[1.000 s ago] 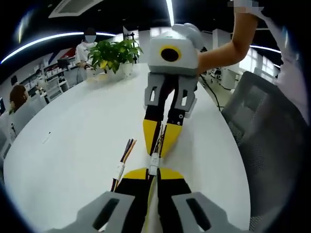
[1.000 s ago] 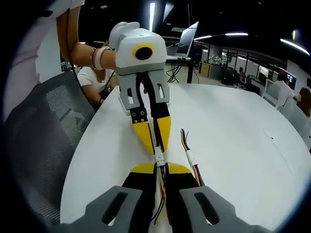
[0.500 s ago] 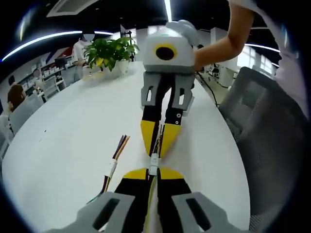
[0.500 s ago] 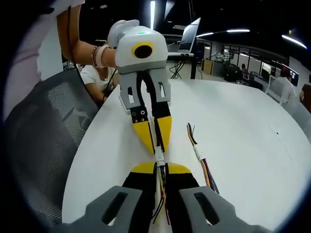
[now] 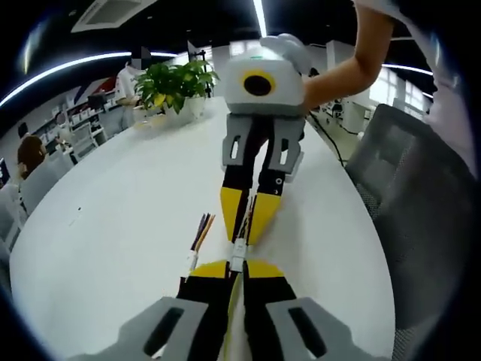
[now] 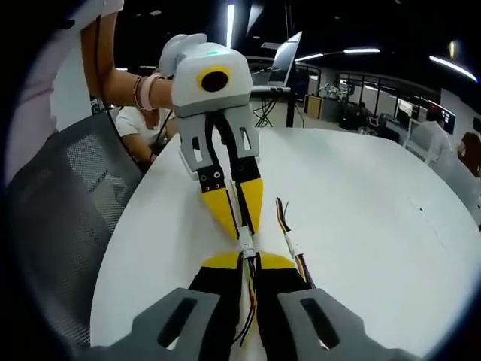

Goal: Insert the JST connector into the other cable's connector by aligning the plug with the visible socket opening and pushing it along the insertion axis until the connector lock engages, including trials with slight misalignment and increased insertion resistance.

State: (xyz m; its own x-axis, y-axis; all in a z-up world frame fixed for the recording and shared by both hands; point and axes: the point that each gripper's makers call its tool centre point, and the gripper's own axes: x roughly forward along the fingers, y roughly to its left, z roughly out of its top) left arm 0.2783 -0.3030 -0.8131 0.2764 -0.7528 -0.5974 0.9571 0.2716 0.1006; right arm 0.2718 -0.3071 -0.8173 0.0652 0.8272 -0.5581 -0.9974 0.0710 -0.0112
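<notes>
White tabletop (image 5: 113,226) is the reference surface; both grippers are held above it, tip to tip, near the edge that borders a grey mesh chair (image 5: 421,195).

Left gripper view: the left gripper (image 5: 239,268) rises from the bottom with its yellow-tipped jaws drawn together on a small white JST connector (image 5: 238,256). The right gripper (image 5: 248,218) faces it from beyond, jaws likewise pinched on the far end of the same white connector body. The pictures do not resolve whether the plug is fully seated in the socket or whether the lock has engaged.

A spare cable (image 5: 197,239) with multicoloured wires and a white connector lies flat on the tabletop just beside the left gripper's jaws, apart from both grippers. A potted plant (image 5: 174,83) stands at the far end of the tabletop.

Right gripper view: the right gripper (image 6: 248,263) holds its cable (image 6: 248,316), whose coloured wires trail back between the jaws, which are closed on it. The left gripper (image 6: 237,214) meets it at the white connector joint (image 6: 245,244). The spare cable (image 6: 289,241) lies on the tabletop (image 6: 361,218) just beside the joint. A hand (image 6: 176,53) with a wrist band grips the left gripper's body. A laptop (image 6: 285,64) stands beyond the tabletop
</notes>
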